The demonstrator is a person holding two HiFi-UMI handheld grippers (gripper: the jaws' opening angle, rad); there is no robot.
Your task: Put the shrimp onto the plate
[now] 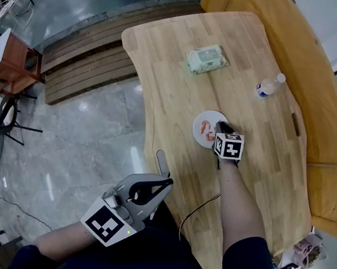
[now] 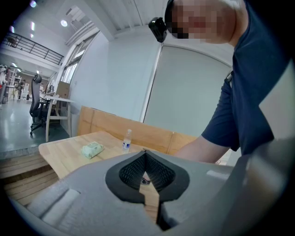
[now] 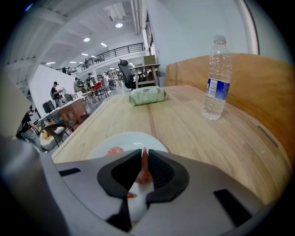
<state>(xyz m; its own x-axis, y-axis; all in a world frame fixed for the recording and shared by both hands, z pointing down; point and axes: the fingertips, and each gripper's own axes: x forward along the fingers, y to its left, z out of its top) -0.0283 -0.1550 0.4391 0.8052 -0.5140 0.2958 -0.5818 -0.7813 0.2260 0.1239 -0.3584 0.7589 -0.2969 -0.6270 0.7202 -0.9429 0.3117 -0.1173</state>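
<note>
A small white plate (image 1: 204, 118) (image 3: 126, 139) lies mid-table on the wooden table (image 1: 183, 82). One orange shrimp (image 1: 205, 129) (image 3: 114, 150) lies on the plate. My right gripper (image 1: 221, 129) (image 3: 143, 157) hangs just over the plate's near side, shut on a second shrimp (image 3: 143, 169) that stands upright between the jaws. My left gripper (image 1: 162, 164) (image 2: 145, 156) is off the table's near-left edge, close to the person's lap. Its jaws meet with nothing between them.
A green pack of wipes (image 1: 207, 59) (image 3: 147, 96) (image 2: 92, 150) lies at the far side of the table. A water bottle (image 1: 269, 85) (image 3: 215, 78) (image 2: 126, 139) stands at the far right. A wooden bench (image 1: 324, 111) runs along the right edge.
</note>
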